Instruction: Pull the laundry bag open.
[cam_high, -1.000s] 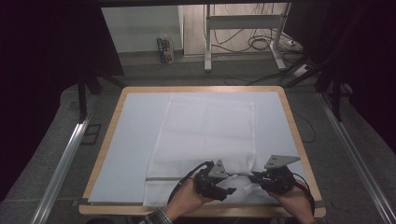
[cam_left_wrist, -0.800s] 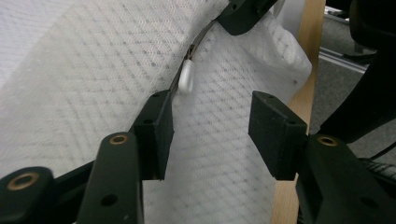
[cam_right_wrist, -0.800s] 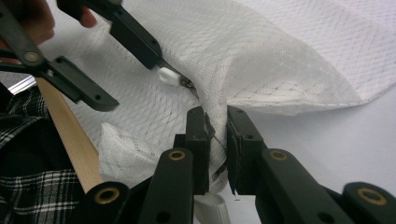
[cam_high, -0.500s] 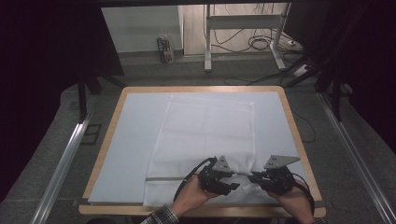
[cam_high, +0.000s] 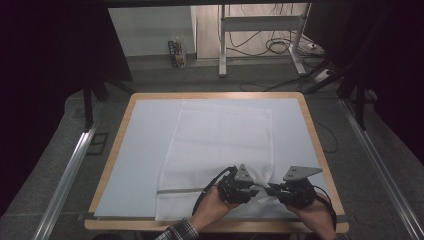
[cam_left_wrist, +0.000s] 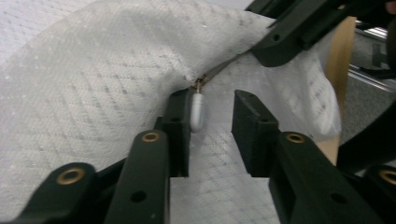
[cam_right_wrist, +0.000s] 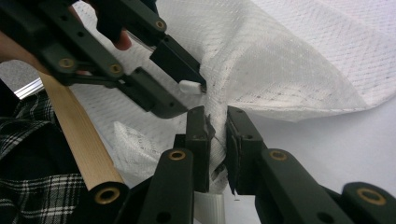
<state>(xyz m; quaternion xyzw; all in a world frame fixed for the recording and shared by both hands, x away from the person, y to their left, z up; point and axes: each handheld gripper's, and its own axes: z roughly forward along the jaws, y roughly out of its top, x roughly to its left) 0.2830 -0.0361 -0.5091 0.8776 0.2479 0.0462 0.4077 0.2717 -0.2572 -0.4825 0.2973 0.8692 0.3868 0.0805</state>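
Mesh laundry bag (cam_high: 220, 150), white, lies flat on a pale blue mat (cam_high: 140, 150) covering a wood-edged table (cam_high: 312, 135); its near end, with a grey zipper band, sits at the table's near edge, bunched up between the two grippers.

Left gripper (cam_left_wrist: 212, 112): jaws part open and just been closing. The small white zipper pull (cam_left_wrist: 197, 112) hangs between them, resting against one pad; the other pad stands clear of it, so no grip is made yet. The zipper track runs up from the pull toward the right gripper's jaws.

Right gripper (cam_right_wrist: 217, 126): jaws nearly together, pinching a fold of the mesh beside the zipper end. The left gripper's jaws are just above it in the right gripper view, with the pull at their tips.

Surroundings: a checked sleeve (cam_right_wrist: 28, 182) at the near edge; metal rails (cam_high: 70, 170) flank the table; beyond it, a white stand (cam_high: 222, 35), loose cables (cam_high: 280, 47) on the floor and a small bottle carrier (cam_high: 176, 52). No legible writing anywhere.
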